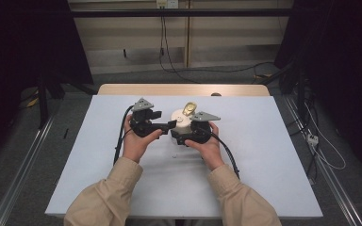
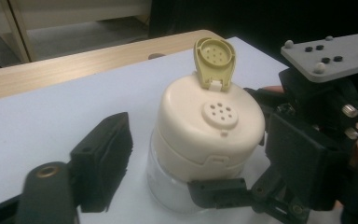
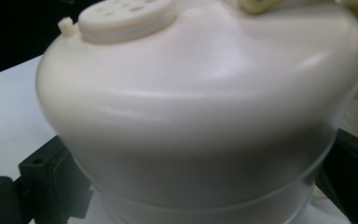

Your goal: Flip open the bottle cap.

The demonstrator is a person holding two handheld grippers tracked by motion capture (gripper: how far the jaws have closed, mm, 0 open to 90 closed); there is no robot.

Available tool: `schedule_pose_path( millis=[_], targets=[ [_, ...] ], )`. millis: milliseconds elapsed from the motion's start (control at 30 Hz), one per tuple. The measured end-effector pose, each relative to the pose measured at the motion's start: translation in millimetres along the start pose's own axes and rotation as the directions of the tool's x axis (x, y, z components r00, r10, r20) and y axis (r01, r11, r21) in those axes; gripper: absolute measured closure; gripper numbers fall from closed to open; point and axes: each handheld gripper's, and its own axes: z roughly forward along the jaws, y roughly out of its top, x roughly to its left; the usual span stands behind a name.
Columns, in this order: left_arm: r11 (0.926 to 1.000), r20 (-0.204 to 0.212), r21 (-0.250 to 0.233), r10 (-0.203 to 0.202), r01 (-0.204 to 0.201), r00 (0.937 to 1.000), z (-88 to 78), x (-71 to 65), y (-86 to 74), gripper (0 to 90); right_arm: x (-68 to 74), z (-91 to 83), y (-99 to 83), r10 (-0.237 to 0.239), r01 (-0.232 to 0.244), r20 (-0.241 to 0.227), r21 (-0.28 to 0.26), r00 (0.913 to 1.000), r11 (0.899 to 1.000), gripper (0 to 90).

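**Flap up, jar pinned**

Your left gripper (image 1: 168,125) stood beside the jar (image 2: 200,158), jaws spread and pressing on nothing; one pad (image 2: 103,158) showed off to the jar's side with a gap between them. That reads as a release: the hand looked clear of the flap (image 2: 214,60), which stood upright on its hinge above the sifter holes (image 2: 219,113) in the cream lid (image 2: 205,130).

The jar sat on the white sheet (image 1: 264,155) at mid-table, between your hands. Your right gripper (image 1: 183,137) clamped it low, below the lid's rim, jaws on either side of the clear body. That low hold likely braced the jar against tipping while leaving the lid free.
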Motion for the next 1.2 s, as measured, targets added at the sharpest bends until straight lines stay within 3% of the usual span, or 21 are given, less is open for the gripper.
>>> schedule_pose_path(
  millis=[100, 267, 467, 767, 1200],
  targets=[
    [0.9999, 0.001, -0.011, 0.000, 0.000, 1.0000, -8.2, 0.0, -5.2, 18.9, -1.2, -1.4, -1.4, -0.002, 0.002, -0.009, 0.005, 1.0000, 1.000, 1.9],
    [1.0000, -0.004, -0.006, -0.001, 0.001, 1.0000, -20.9, 1.8, -14.8, 15.2, -0.7, -4.9, -4.0, -0.047, 0.048, -0.013, 0.070, 0.9988, 0.996, 1.5],
    [1.0000, -0.010, 0.001, -0.009, 0.009, 0.9999, -32.7, 6.9, -28.8, 12.5, -5.5, -17.9, -9.3, -0.016, 0.018, -0.030, 0.053, 0.9994, 0.998, 4.0],
    [0.9996, -0.030, 0.029, 0.007, -0.006, 0.9995, -45.5, 12.7, -47.5, 9.7, -1.0, -39.3, -13.9, -0.032, 0.034, -0.041, 0.041, 0.9986, 0.999, 4.5],
    [0.9998, -0.035, 0.017, -0.008, 0.009, 0.9994, -65.1, 21.8, -67.1, 8.4, 6.8, -70.5, -18.7, -0.046, 0.047, -0.051, 0.008, 0.9977, 0.999, 4.7]
  ],
)
